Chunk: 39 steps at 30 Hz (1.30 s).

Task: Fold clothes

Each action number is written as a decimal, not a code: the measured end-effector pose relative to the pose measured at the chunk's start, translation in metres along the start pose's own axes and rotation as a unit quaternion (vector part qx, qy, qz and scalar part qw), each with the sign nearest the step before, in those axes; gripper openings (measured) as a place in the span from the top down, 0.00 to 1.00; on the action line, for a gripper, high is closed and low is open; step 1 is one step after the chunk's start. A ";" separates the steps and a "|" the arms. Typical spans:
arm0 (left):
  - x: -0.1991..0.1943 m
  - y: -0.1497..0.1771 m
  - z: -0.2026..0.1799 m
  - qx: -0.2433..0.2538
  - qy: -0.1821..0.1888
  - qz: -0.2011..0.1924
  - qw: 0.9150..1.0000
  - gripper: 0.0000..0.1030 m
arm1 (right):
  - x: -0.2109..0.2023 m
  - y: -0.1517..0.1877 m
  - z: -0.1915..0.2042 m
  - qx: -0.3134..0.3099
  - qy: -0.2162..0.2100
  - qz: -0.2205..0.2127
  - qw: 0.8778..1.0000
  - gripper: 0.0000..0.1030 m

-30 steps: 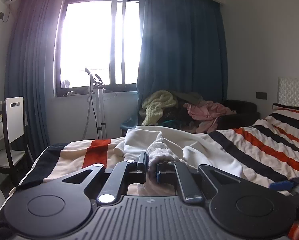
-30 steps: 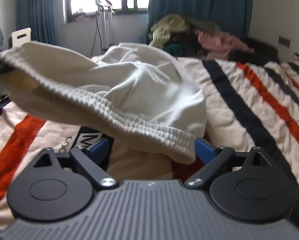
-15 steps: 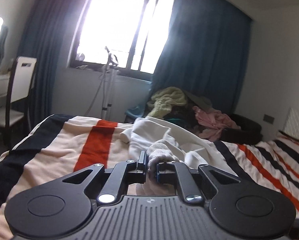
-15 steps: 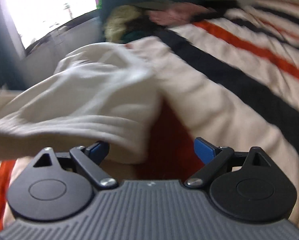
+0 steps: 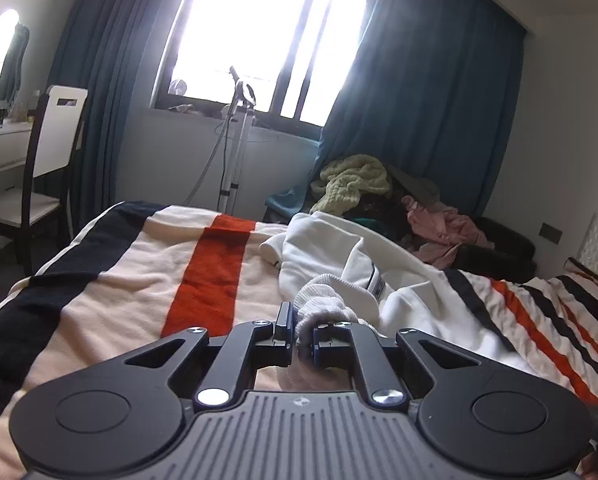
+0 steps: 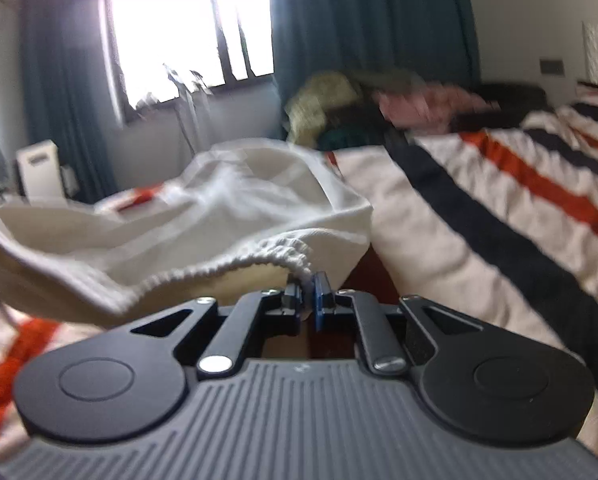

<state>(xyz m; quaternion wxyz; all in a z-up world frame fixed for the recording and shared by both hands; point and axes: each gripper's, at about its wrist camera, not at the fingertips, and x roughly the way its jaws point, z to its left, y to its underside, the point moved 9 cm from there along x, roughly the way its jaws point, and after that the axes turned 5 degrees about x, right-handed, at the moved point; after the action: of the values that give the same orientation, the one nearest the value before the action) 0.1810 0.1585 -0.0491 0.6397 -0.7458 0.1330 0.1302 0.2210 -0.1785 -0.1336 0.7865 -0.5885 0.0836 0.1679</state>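
Note:
A cream-white garment [image 5: 331, 256] with a ribbed hem lies crumpled on the striped bed. My left gripper [image 5: 302, 330] is shut on a bunched piece of its ribbed hem, which bulges out between the pads. In the right wrist view the same white garment [image 6: 235, 208] hangs lifted off the bed, its ribbed edge [image 6: 203, 270] sagging to the left. My right gripper [image 6: 309, 294] is shut on the right end of that ribbed edge, with a thin fold of cloth pinched between the blue pads.
The bed has a cream blanket [image 5: 119, 304] with black and orange stripes. Beyond its far edge a dark chair holds a pile of clothes [image 5: 379, 196]. A garment steamer stand [image 5: 237, 140] is under the window, and a white chair [image 5: 55, 148] and desk stand at the left.
My right gripper went from wide open under the hem to shut on the ribbed edge. The left gripper kept its hold, rolled and shifted; its view now shows more of the bed's left side.

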 end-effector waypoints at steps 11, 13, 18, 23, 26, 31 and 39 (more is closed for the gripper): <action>-0.017 0.072 0.002 -0.022 -0.005 0.142 0.990 0.90 | -0.034 0.024 -0.031 0.059 0.027 0.115 0.991 0.91; -0.017 0.079 0.002 -0.025 -0.011 0.157 0.987 0.90 | -0.028 0.039 -0.035 0.058 0.035 0.153 0.986 0.90; -0.027 0.085 0.006 -0.061 -0.006 0.183 0.981 0.90 | -0.034 0.048 -0.027 0.034 0.023 0.193 0.980 0.89; -0.046 0.090 0.003 -0.090 0.023 0.206 0.974 0.74 | -0.056 0.048 -0.016 0.060 -0.039 0.215 0.974 0.52; -0.056 0.084 0.000 -0.112 0.051 0.199 0.972 0.43 | -0.059 0.042 -0.011 0.106 -0.071 0.204 0.971 0.35; -0.051 0.077 0.005 -0.164 0.068 0.187 0.966 0.30 | -0.051 0.025 -0.034 0.180 -0.060 0.165 0.968 0.35; 0.004 0.101 0.018 -0.261 0.075 0.222 0.936 0.29 | -0.006 0.053 -0.075 0.316 -0.034 0.182 0.931 0.36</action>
<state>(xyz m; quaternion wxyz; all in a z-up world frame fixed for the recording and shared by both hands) 0.1474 0.1614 -0.1461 0.3657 -0.8454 0.3042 0.2429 0.2011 -0.2377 -0.2011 0.8901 -0.2785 0.2107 0.2929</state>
